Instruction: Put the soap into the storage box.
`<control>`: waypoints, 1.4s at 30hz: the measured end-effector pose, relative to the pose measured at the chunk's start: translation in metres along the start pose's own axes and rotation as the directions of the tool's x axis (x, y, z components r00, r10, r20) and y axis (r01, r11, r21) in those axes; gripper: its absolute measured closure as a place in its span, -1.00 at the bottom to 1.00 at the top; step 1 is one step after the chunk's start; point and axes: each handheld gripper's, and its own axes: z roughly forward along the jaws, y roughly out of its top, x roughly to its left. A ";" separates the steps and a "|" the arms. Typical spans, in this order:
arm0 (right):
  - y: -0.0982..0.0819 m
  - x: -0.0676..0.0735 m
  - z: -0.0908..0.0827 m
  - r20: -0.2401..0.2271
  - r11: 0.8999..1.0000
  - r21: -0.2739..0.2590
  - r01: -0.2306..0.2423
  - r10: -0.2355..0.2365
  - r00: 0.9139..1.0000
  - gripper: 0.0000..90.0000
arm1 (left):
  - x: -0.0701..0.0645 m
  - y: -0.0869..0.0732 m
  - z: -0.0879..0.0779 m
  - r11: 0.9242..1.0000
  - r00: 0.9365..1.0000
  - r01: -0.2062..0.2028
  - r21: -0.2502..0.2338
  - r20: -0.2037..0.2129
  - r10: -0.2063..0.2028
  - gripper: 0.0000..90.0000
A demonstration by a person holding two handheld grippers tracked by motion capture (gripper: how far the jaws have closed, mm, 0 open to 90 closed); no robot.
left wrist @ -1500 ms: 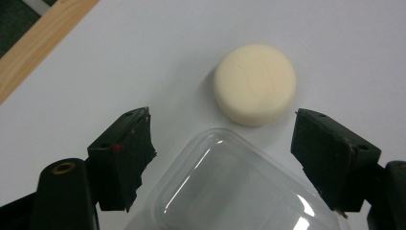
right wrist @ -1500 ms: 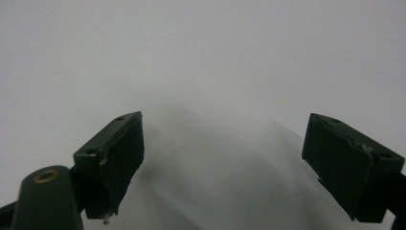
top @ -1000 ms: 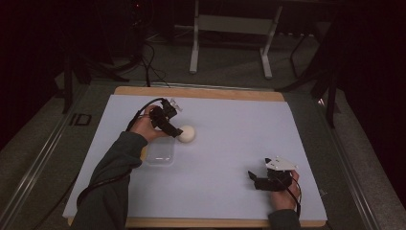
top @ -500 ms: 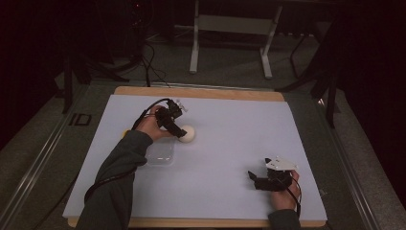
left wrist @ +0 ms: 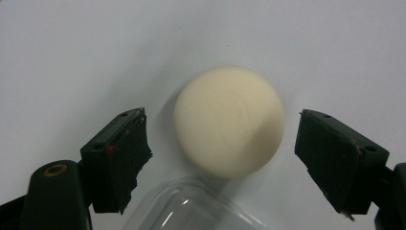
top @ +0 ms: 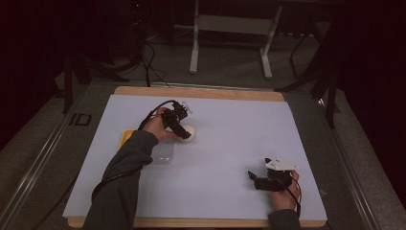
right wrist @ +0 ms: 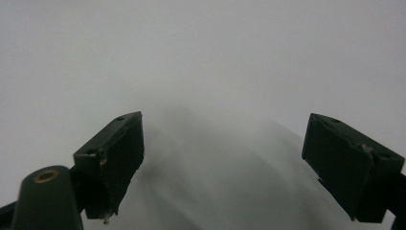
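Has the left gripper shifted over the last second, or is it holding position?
Yes. The left gripper has moved slightly toward the cream ball, away from the clear container; its open jaws now bracket the ball.

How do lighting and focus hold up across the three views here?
High view: dim, the surroundings nearly black, only the table lit. Left gripper view: bright and sharp, the cream ball clear between the open jaws, glare streaks on the clear box. Right gripper view: soft grey shadow bands on the table, no detail.
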 end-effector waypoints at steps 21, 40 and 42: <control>0.000 0.000 0.000 -0.004 1.000 -0.004 -0.005 0.005 1.000 -0.68 | 0.000 0.012 0.029 0.993 0.999 0.026 0.113 0.019 -0.028 -0.65; 0.000 0.000 0.000 -0.006 1.000 0.001 -0.005 0.005 1.000 -0.68 | 0.001 0.016 0.042 0.981 0.998 0.044 0.190 0.046 -0.053 -0.47; 0.000 -0.001 0.000 -0.006 1.000 0.000 -0.007 0.007 1.000 -0.68 | 0.001 0.016 0.043 0.980 0.998 0.043 0.193 0.045 -0.053 -0.45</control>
